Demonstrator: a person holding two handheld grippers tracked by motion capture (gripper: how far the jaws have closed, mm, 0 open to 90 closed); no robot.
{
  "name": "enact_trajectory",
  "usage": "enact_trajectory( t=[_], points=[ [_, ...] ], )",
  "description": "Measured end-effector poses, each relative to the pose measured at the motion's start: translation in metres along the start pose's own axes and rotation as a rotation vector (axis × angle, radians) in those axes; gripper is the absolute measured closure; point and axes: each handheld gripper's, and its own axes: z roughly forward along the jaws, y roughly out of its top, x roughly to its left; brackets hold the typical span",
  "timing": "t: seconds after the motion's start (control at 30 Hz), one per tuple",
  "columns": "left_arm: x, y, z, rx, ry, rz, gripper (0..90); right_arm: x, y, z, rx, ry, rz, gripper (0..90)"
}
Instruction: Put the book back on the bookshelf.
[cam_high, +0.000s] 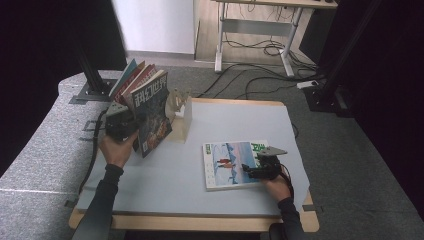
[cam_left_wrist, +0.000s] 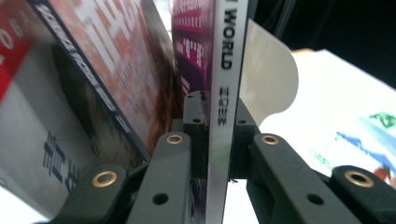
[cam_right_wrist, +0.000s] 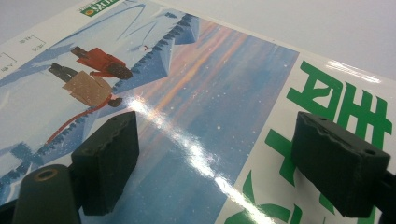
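Note:
My left gripper (cam_high: 129, 120) is shut on the spine edge of a dark magazine (cam_high: 154, 112) that stands tilted at the table's left. In the left gripper view its white spine (cam_left_wrist: 224, 93) runs up between the two black jaws, with other magazines (cam_left_wrist: 112, 70) leaning to its left. A second magazine (cam_high: 235, 162) with a blue snowy cover and green characters lies flat at the right. My right gripper (cam_high: 251, 170) is open and hovers low over that cover (cam_right_wrist: 196, 93), a fingertip (cam_right_wrist: 109, 161) on either side of the blue band.
A wooden rack (cam_high: 181, 112) stands behind the held magazine, with several more magazines (cam_high: 135, 76) leaning at the far left. The grey table top (cam_high: 165, 185) ends in a wooden edge near me. A desk frame (cam_high: 260, 30) and cables lie beyond.

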Motion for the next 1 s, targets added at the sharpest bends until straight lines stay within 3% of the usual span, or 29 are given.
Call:
enact_trajectory(
  t=[0.13, 0.23, 0.47, 0.53, 1.0],
  points=[
    [-0.003, 0.002, -0.005, 0.024, -0.006, 0.015, 79.0, 0.000, 0.000, 0.000, 0.000, 0.000, -0.001, 14.8],
    [-0.006, 0.008, -0.007, 0.049, 0.018, 0.030, 77.9, 0.000, 0.000, 0.000, 0.000, 0.000, 0.000, 14.8],
    [-0.004, 0.023, -0.014, 0.058, 0.042, 0.007, 75.1, 0.000, 0.000, 0.000, 0.000, 0.000, 0.000, 14.8],
    [-0.004, 0.026, -0.014, 0.073, 0.066, 0.007, 79.7, 0.000, 0.000, 0.000, 0.001, 0.000, 0.001, 14.8],
    [0.004, 0.032, -0.020, -0.019, 0.103, -0.054, 82.8, 0.000, 0.000, 0.000, 0.000, 0.001, -0.001, 14.8]
  ],
)
